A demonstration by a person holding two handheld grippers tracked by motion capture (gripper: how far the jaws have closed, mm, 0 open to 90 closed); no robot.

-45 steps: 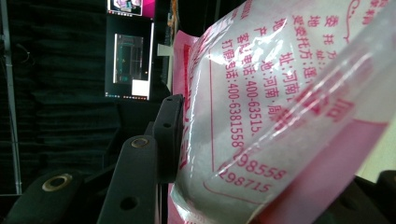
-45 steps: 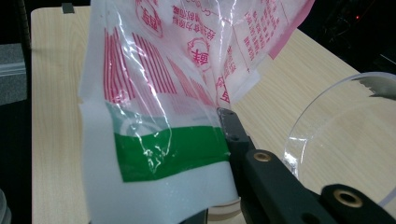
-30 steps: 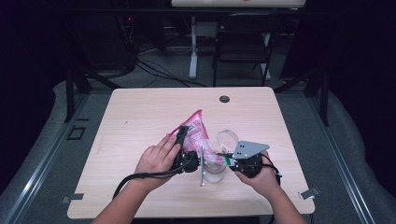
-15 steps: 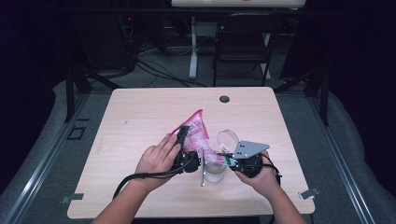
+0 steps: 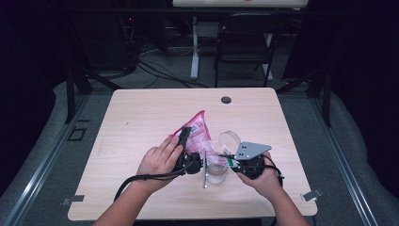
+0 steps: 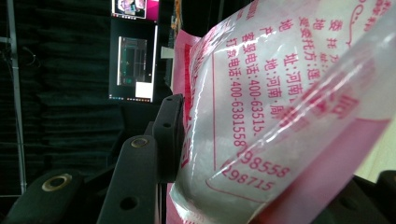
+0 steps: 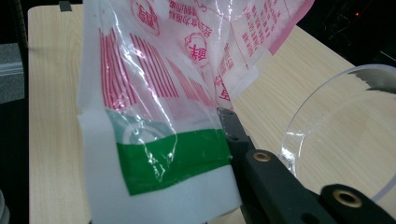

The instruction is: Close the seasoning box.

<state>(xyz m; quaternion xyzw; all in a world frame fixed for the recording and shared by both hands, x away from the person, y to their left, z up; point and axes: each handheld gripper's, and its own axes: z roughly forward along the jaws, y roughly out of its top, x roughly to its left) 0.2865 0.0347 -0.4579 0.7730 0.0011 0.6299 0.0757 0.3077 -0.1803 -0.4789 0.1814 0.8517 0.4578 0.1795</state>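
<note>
A pink-and-white printed plastic bag (image 5: 197, 133) is held up over the middle of the table between both grippers. My left gripper (image 5: 187, 137) is shut on the bag's bulging body (image 6: 280, 116), with one black finger (image 6: 167, 135) pressed against its side. My right gripper (image 5: 226, 158) is shut on the bag's flat sealed edge with the green stripe (image 7: 173, 158); one finger (image 7: 236, 135) shows beside it and the other is hidden behind the film. A clear plastic cup (image 5: 217, 175) stands on the table just below the bag.
A clear round plastic piece (image 5: 229, 139) lies beyond the right gripper, and the same clear round piece (image 7: 345, 135) is close at its right. A dark cable port (image 5: 226, 100) sits near the table's far edge (image 5: 188, 90). A chair (image 5: 244, 37) stands behind the table.
</note>
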